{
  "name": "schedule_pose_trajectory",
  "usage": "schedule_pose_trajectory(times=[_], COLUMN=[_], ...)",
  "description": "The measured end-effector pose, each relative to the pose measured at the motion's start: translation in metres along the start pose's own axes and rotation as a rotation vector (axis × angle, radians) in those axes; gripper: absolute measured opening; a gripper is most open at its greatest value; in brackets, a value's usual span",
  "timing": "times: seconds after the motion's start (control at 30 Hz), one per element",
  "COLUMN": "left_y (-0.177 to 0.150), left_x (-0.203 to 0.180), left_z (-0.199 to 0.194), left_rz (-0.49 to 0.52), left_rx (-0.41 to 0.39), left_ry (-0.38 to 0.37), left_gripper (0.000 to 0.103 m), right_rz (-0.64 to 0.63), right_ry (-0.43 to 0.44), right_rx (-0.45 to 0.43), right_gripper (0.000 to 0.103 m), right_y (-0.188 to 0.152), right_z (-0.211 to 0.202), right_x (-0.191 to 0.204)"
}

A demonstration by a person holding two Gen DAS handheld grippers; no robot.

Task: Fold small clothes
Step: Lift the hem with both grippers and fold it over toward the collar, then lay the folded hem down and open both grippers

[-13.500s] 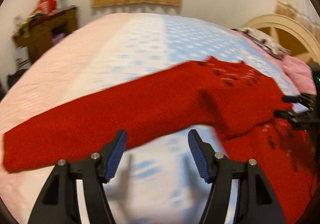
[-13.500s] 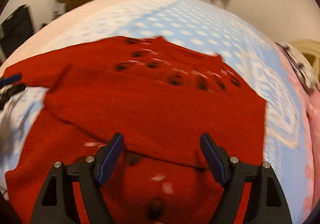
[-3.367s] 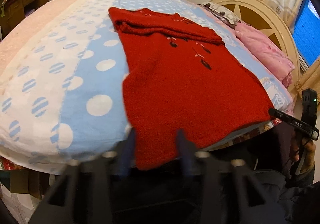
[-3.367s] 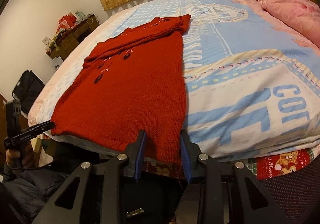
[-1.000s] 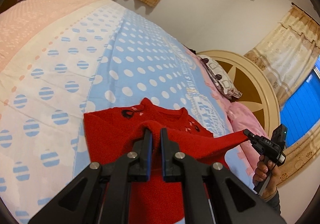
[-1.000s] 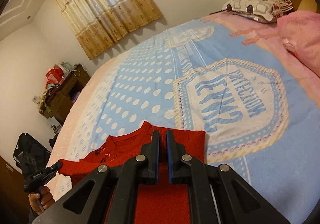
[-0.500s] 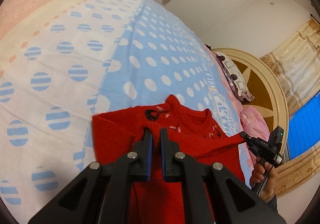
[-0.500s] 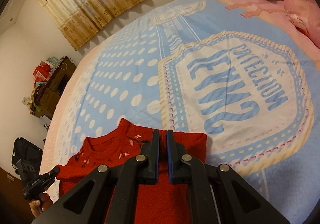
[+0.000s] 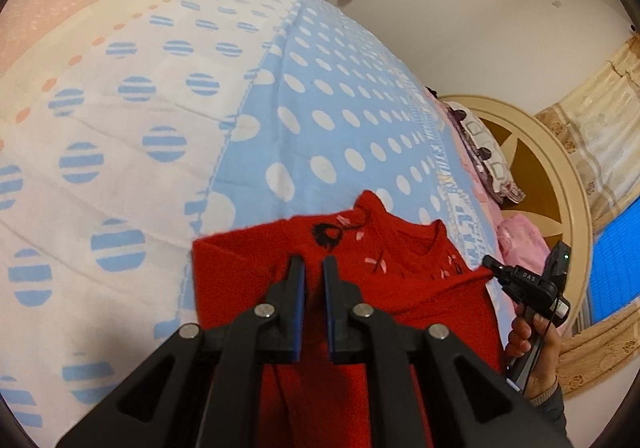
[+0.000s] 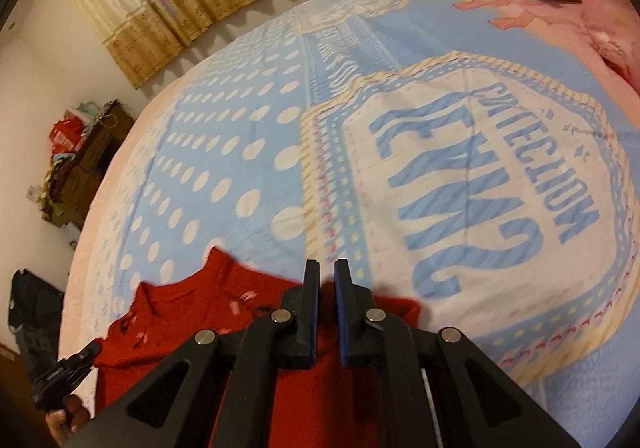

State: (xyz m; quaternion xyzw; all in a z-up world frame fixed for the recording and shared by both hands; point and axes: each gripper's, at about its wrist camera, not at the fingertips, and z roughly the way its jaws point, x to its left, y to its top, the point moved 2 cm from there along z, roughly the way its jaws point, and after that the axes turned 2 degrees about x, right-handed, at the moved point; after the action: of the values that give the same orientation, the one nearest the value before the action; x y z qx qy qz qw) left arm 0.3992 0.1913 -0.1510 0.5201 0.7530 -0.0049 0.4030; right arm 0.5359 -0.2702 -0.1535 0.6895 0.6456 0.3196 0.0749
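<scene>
A red knit sweater (image 9: 404, 248) with dark flower motifs lies on the blue spotted bedcover (image 9: 320, 87), collar pointing away, and its lower hem is lifted and carried over toward the collar. My left gripper (image 9: 313, 264) pinches the hem's left corner; its jaws are opening a little, with red knit still between the pads. My right gripper (image 10: 327, 268) is shut on the other corner of the sweater (image 10: 180, 308). Each wrist view shows the other gripper at the side, the right gripper (image 9: 491, 263) and the left gripper (image 10: 90, 350), with the hem stretched between them.
A person's hand (image 9: 536, 340) grips the right tool. A patterned pillow (image 9: 488, 163) and pink bedding (image 10: 608, 19) lie by the round headboard (image 9: 560, 175). A cluttered wooden dresser (image 10: 80, 167) and a dark bag (image 10: 28, 300) stand beside the bed's far side.
Both grippers have sunk toward the bed and moved forward with the hem, bringing it closer over the collar. The gap between the left jaws has widened slightly.
</scene>
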Motion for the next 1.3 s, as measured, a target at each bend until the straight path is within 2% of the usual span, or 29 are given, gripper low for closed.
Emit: schedule_pose_trajectory(times=[0.13,0.23,0.3,0.37,0.43,0.53,0.6,0.67,0.87,1.03,1.17,1.23,1.3], left_y=[0.004,0.001,-0.004,-0.014,-0.03,-0.054,-0.071,-0.087,-0.112,-0.127,-0.141,-0.143,-0.145], left_x=[0.0,0.002,0.004,0.004,0.002,-0.004,-0.009,-0.012,-0.024,-0.027,-0.028,-0.027,-0.025], left_z=[-0.011,-0.021,-0.024,-0.028,-0.039,-0.055,-0.064,-0.07,-0.07,-0.076,-0.082,-0.078,-0.072], left_rz=[0.015,0.024,0.023,0.031,0.047,0.098,0.144,0.175,0.246,0.233,0.242,0.247,0.241], left_rx=[-0.048,-0.06,-0.057,-0.043,-0.041,-0.048,-0.047,-0.046,-0.026,-0.009,0.005,0.023,0.04], left_ry=[0.021,0.031,0.035,0.045,0.04,0.056,0.075,0.087,0.086,0.042,0.036,0.037,0.043], left_gripper=[0.011,0.011,0.011,0.011,0.011,0.013,0.021,0.025,0.026,0.026,0.026,0.033,0.035], right_rz=[-0.026,-0.041,-0.039,-0.031,-0.038,-0.089,-0.123,-0.141,-0.234,-0.254,-0.286,-0.304,-0.328], right_ry=[-0.02,-0.013,-0.005,0.01,0.033,0.01,0.008,0.025,0.022,0.004,-0.016,-0.001,-0.028], right_rx=[-0.002,0.0,0.004,0.021,0.026,0.014,0.007,0.024,0.08,0.101,0.123,0.148,0.144], right_gripper=[0.009,0.014,0.022,0.043,0.053,0.054,0.054,0.054,0.054,0.054,0.054,0.054,0.053], right_y=[-0.004,-0.009,-0.013,-0.02,-0.027,-0.04,-0.051,-0.066,-0.115,-0.149,-0.172,-0.18,-0.184], right_z=[0.0,-0.004,-0.006,-0.009,-0.016,-0.031,-0.044,-0.056,-0.08,-0.099,-0.108,-0.104,-0.102], right_x=[-0.002,-0.002,-0.003,-0.004,-0.002,0.002,0.005,0.008,0.018,0.012,0.007,0.007,0.009])
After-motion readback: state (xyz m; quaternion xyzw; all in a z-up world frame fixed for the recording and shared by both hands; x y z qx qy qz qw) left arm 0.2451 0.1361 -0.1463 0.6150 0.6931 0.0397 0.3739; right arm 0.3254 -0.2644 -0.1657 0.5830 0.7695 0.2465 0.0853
